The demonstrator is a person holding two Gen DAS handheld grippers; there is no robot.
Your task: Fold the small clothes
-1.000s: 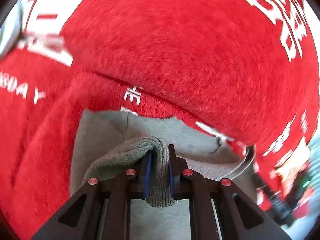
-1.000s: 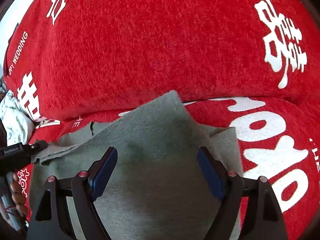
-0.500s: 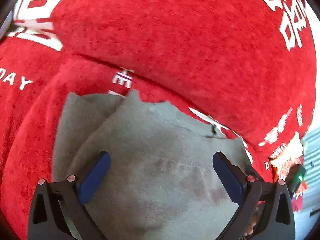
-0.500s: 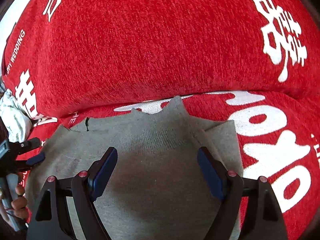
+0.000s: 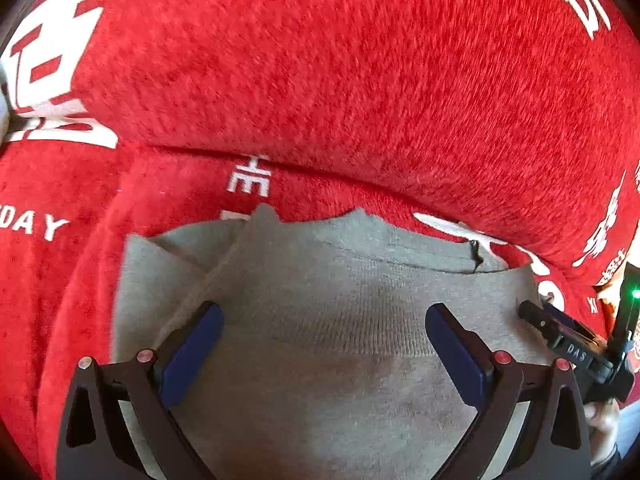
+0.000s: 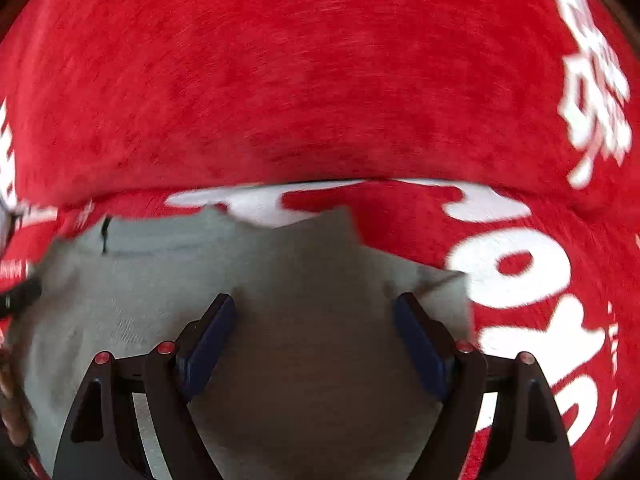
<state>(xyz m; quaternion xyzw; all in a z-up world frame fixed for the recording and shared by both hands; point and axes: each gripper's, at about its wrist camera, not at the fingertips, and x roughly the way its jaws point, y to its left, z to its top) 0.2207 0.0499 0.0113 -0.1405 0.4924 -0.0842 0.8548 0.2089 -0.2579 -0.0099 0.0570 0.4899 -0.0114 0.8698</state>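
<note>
Where a second ago the left gripper (image 5: 322, 344) was pinched shut on a bunched fold of the grey garment (image 5: 320, 380), its jaws now stand spread as wide as they go, with nothing between the blue pads (image 5: 192, 352); the cloth has dropped and lies flat under them. My reading is that one fold has just been laid down and let go, so the next move is likely a fresh grip for another fold or a smoothing pass.

Over the same second the right gripper (image 6: 314, 344) has kept its jaws well apart and holds nothing. It hangs over the garment's right side, and that view is blurred.

On the red plush cover (image 5: 360, 80) the garment lies near the front edge, its ragged far edge just short of the crease where the seat meets the padded back. A doubled layer shows at its left side, and a small dark slit sits near its far right corner.

White lettering is printed on the cover: "DAY" at the left edge of the left view, and large Chinese characters, cut off by the frame. In the same view the other tool's black body reads "DAS" beside a green light (image 5: 635, 293).
</note>
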